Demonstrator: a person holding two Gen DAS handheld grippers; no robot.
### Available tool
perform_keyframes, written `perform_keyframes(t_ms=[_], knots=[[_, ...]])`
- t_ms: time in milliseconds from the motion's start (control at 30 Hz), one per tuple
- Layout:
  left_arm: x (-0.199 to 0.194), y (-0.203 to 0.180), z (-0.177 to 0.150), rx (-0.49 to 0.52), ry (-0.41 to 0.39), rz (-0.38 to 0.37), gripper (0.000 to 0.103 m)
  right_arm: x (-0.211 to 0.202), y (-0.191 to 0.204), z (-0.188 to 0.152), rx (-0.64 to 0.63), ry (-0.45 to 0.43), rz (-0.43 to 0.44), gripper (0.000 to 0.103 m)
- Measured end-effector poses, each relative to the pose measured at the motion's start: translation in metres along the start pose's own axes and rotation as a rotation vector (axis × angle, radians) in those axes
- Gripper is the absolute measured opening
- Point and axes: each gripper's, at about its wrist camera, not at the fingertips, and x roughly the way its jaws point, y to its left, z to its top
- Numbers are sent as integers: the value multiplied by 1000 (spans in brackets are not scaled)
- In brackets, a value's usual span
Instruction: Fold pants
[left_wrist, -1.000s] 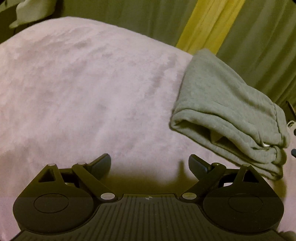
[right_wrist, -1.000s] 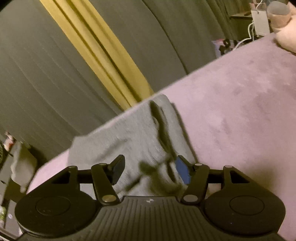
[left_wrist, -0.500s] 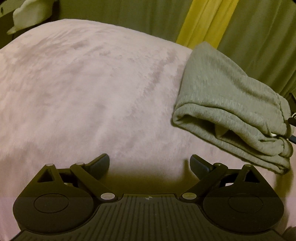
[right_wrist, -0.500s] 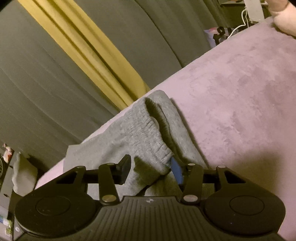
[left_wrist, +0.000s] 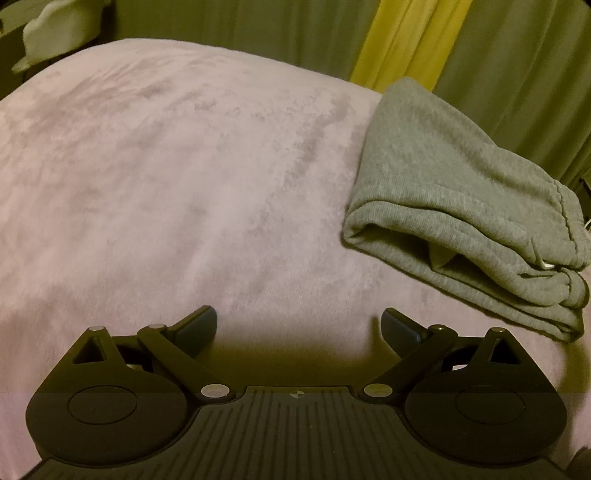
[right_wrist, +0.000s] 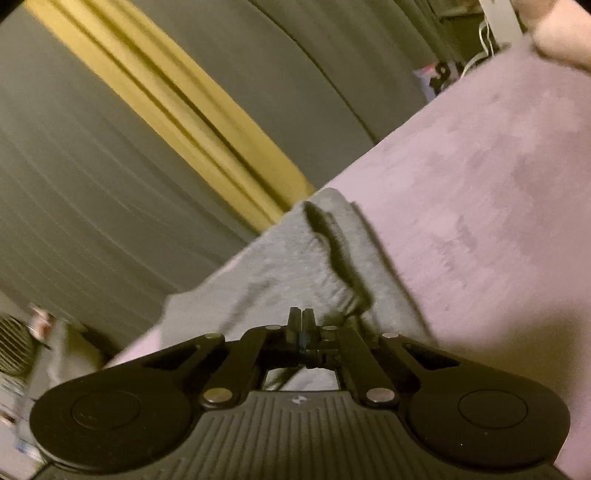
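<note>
Judging the soft, floppy pants (left_wrist: 454, 206) best gripped at their thick waistband, we keep left tongs (left_wrist: 298, 325) spread and right tongs (right_wrist: 301, 317) pressed together before them.

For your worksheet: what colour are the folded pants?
Grey pants, clearest in the left wrist view.

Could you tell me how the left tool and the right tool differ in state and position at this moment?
The left tool stands wide open, while the right tool is shut. The left tool has only bare pink blanket between its fingers, with the folded grey pants off to its right, while the right tool sits directly at the pants; a grip is unclear. Both are the same black build.
</note>
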Motion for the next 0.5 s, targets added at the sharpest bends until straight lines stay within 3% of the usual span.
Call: perform_keyframes(t_ms=[200,267,300,333,400,467,500], knots=[[5,-4,-1,31,14,26,101,7,-12,-17,8,132,-38,5],[6,-9,-3,67,22,51,101,7,-12,-26,-53,170,-127,15],[7,-13,-5,93,28,69,101,5,-11,-32,-113,183,-181,32],[8,-17,-6,122,37,90,101,3,-9,-37,-156,206,-219,60],[10,-27,-10,185,60,139,101,-5,-5,-48,-222,237,-263,87],[9,-36,-13,233,86,171,101,-20,2,-59,-315,249,-280,91],[7,-40,-15,248,94,180,101,-25,6,-64,-355,261,-299,99]])
